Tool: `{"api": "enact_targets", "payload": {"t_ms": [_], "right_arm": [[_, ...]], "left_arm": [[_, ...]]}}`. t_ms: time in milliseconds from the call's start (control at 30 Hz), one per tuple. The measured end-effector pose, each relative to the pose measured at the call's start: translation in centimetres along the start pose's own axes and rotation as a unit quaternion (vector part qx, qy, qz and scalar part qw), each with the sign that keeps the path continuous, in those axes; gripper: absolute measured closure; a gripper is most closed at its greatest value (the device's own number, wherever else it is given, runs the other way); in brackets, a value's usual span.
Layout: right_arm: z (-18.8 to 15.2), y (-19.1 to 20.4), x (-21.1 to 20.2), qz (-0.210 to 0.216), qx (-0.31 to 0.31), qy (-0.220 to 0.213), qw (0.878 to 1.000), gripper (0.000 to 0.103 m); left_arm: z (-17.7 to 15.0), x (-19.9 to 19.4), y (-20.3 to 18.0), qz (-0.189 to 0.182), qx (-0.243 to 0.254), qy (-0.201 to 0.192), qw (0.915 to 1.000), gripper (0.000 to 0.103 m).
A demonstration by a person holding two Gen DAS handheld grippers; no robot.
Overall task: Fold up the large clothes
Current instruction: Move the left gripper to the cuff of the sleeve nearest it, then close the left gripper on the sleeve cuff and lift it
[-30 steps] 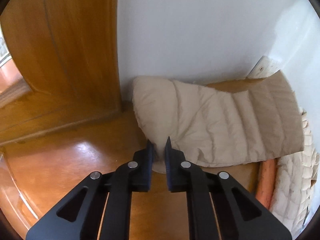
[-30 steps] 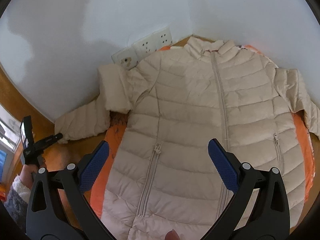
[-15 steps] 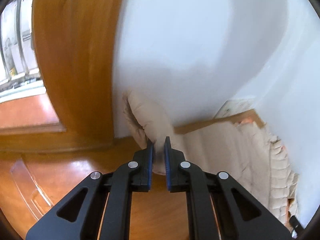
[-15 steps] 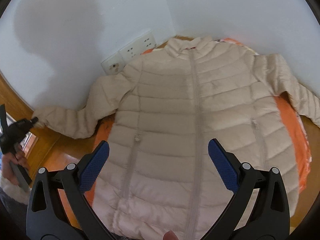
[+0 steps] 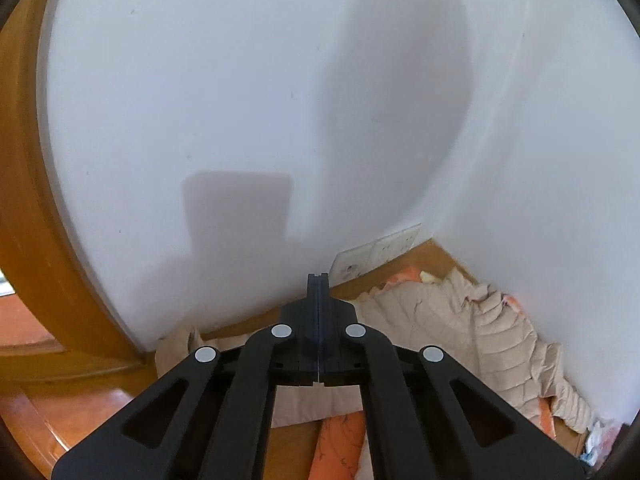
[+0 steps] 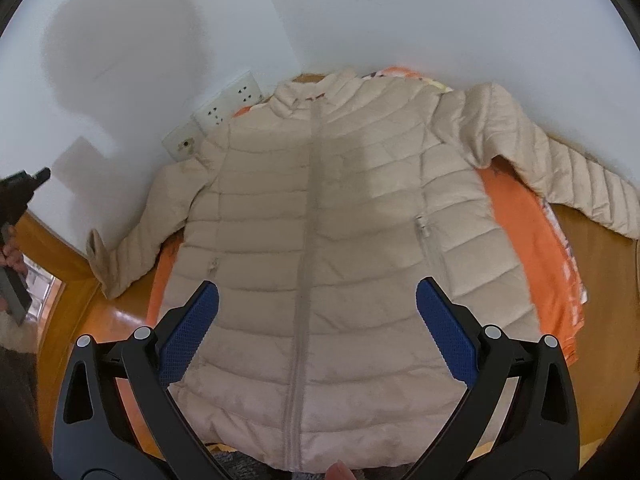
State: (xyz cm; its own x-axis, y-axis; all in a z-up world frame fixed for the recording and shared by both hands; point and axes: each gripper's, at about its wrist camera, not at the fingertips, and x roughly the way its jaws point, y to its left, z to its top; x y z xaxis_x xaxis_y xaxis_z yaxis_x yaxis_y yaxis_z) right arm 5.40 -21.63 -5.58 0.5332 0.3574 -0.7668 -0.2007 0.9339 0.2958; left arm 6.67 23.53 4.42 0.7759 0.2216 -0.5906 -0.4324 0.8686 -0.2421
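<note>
Jacket (image 6: 320, 240): zipped, front up, spread flat on table (image 6: 592, 264) for folding | left gripper (image 5: 319, 284): fingers pressed together, empty, raised off sleeve (image 6: 132, 240) | right gripper (image 6: 316, 320): fingers wide apart, empty, above hem.

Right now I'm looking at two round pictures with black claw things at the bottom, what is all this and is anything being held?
Those claws are hand-held grippers; a person holds one in each hand, and each carries a wide-angle camera looking along its fingers, hence the round pictures.

The left one's view shows the left gripper closed, aimed at a white wall; no cloth shows between its fingers.

The right one's view looks down past the open, empty right gripper at a beige puffer jacket, zipped, spread front-up with both sleeves out, on an orange cloth over a wooden surface. A wall socket sits behind it. The job is folding that jacket.
</note>
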Motion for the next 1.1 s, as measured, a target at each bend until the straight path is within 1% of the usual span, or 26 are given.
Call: {"api": "enact_targets", "payload": {"t_ms": [33, 67, 100, 133, 200, 267, 300, 367, 400, 433, 500, 567, 633, 667, 700, 733, 767, 800, 833, 867, 900, 1000, 1067, 1100], "right_arm": [[0.1, -0.2, -0.2, 0.000, 0.001, -0.002, 1.000, 0.005], [0.2, -0.4, -0.4, 0.000, 0.001, -0.002, 1.000, 0.005], [0.2, -0.7, -0.3, 0.000, 0.002, 0.001, 1.000, 0.005], [0.1, -0.9, -0.2, -0.002, 0.003, 0.006, 1.000, 0.005], [-0.1, -1.0, 0.3, -0.002, 0.002, 0.020, 1.000, 0.005], [-0.4, -0.9, 0.7, -0.004, -0.007, 0.032, 0.999, 0.005], [-0.6, -0.8, 0.9, -0.004, -0.011, 0.036, 0.999, 0.005], [-0.9, -0.5, 1.4, -0.007, -0.023, 0.049, 0.999, 0.005], [-1.1, -0.3, 1.6, -0.008, -0.031, 0.054, 0.998, 0.005], [-1.3, 0.0, 1.7, -0.009, -0.039, 0.057, 0.998, 0.005], [-1.5, 0.4, 1.9, -0.012, -0.052, 0.061, 0.997, 0.005], [-1.6, 0.6, 2.3, -0.016, -0.056, 0.066, 0.996, 0.005], [-1.7, 0.6, 2.5, -0.011, -0.050, 0.069, 0.996, 0.005], [-1.7, 0.7, 2.7, -0.011, -0.049, 0.070, 0.996, 0.005], [-1.6, 0.7, 2.7, -0.013, -0.050, 0.070, 0.996, 0.005], [-1.5, 0.8, 2.7, -0.016, -0.050, 0.069, 0.996, 0.005], [-1.4, 0.8, 2.7, -0.016, -0.049, 0.068, 0.996, 0.005], [-1.3, 0.7, 2.6, -0.018, -0.046, 0.066, 0.997, 0.005], [-1.3, 0.6, 2.5, -0.019, -0.044, 0.064, 0.997, 0.005], [-1.2, 0.6, 2.3, -0.021, -0.043, 0.062, 0.997, 0.005], [-1.3, 0.4, 2.2, -0.023, -0.041, 0.059, 0.997, 0.005], [-1.4, -0.4, 2.4, -0.029, -0.027, 0.064, 0.997, 0.005], [-1.4, -0.9, 2.7, -0.028, -0.010, 0.070, 0.997, 0.005], [-1.3, -1.0, 2.8, -0.026, -0.005, 0.071, 0.997, 0.005]], "left_arm": [[-0.4, 0.3, 0.5, 0.006, -0.008, 0.004, 0.9999, 0.097], [-1.1, 0.5, 1.5, 0.019, -0.023, 0.011, 0.9995, 0.084], [-2.0, 0.5, 2.2, 0.030, -0.036, 0.017, 0.9988, 0.037], [-3.2, 0.3, 3.7, 0.048, -0.056, 0.021, 0.9970, 0.008], [-5.9, 0.2, 6.4, 0.071, -0.085, 0.022, 0.9936, 0.007], [-8.1, 1.2, 8.8, 0.090, -0.106, 0.047, 0.9892, 0.007], [-9.7, 2.3, 10.4, 0.107, -0.118, 0.071, 0.9846, 0.007], [-11.5, 4.0, 12.3, 0.136, -0.124, 0.100, 0.9777, 0.007], [-12.0, 4.4, 12.9, 0.144, -0.123, 0.106, 0.9761, 0.007], [-12.6, 5.0, 13.3, 0.144, -0.126, 0.108, 0.9755, 0.007], [-12.8, 5.7, 12.5, 0.127, -0.129, 0.097, 0.9786, 0.007], [-12.8, 6.3, 11.3, 0.116, -0.115, 0.088, 0.9827, 0.006], [-12.9, 7.7, 9.5, 0.097, -0.089, 0.098, 0.9865, 0.006], [-12.7, 8.3, 8.1, 0.100, -0.071, 0.103, 0.9871, 0.006], [-12.8, 9.0, 7.3, 0.113, -0.049, 0.107, 0.9865, 0.006], [-12.7, 10.1, 6.6, 0.140, -0.021, 0.110, 0.9838, 0.010], [-12.6, 10.7, 6.5, 0.146, -0.012, 0.110, 0.9831, 0.027], [-12.5, 11.3, 6.5, 0.147, -0.014, 0.118, 0.9821, 0.098], [-12.2, 12.1, 6.9, 0.162, -0.032, 0.142, 0.9760, 0.095], [-11.9, 12.0, 7.4, 0.146, -0.054, 0.139, 0.9779, 0.095], [-11.4, 11.8, 7.6, 0.136, -0.063, 0.133, 0.9797, 0.096], [-10.2, 10.9, 6.8, 0.137, -0.045, 0.117, 0.9827, 0.096], [-9.6, 10.3, 6.3, 0.123, -0.052, 0.105, 0.9854, 0.096], [-9.2, 9.3, 6.3, 0.113, -0.055, 0.098, 0.9873, 0.096]]}}
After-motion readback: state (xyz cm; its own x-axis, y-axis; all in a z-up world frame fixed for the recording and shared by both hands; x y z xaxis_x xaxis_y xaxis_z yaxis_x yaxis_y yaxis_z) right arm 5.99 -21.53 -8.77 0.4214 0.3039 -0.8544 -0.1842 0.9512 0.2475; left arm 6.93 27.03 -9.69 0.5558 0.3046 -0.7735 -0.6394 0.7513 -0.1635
